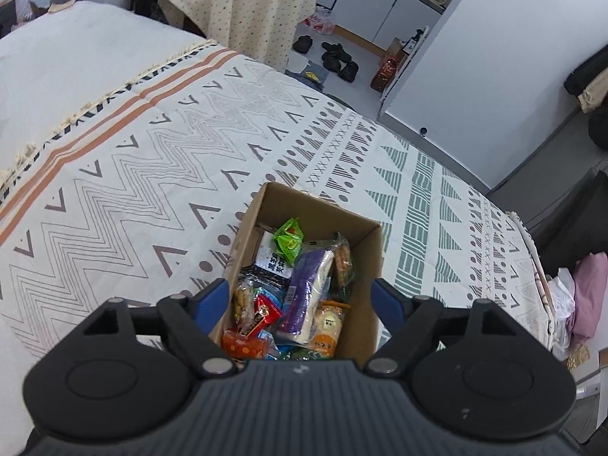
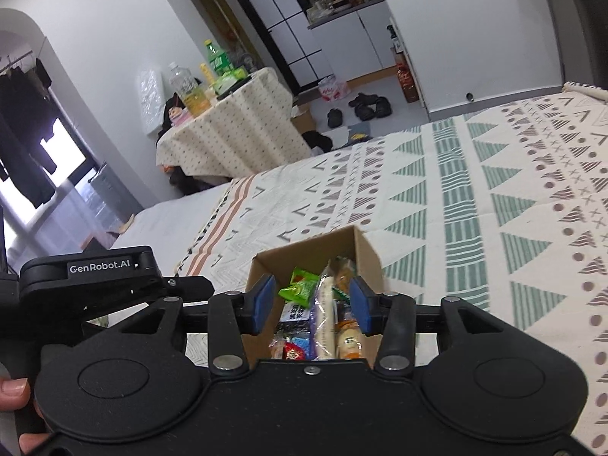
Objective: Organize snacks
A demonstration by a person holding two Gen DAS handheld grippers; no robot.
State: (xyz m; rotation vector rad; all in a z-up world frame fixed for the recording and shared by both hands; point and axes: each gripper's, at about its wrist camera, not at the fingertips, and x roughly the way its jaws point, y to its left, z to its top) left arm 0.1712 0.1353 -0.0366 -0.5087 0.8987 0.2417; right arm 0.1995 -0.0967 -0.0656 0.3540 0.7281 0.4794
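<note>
at the left edge of your right wrist view, "genrobot.ai" stands in white on the black left gripper (image 2: 99, 266). the snack packets' print is too small to read.

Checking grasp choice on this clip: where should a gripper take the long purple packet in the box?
Grip the purple packet across its narrow width, near the upper end, coming from above: it lies long and slanted on top of the other snacks, box walls blocking the sides.

Black hand-held gripper (image 2: 311, 304), blue pads (image 2: 266, 298), silver screws
</note>
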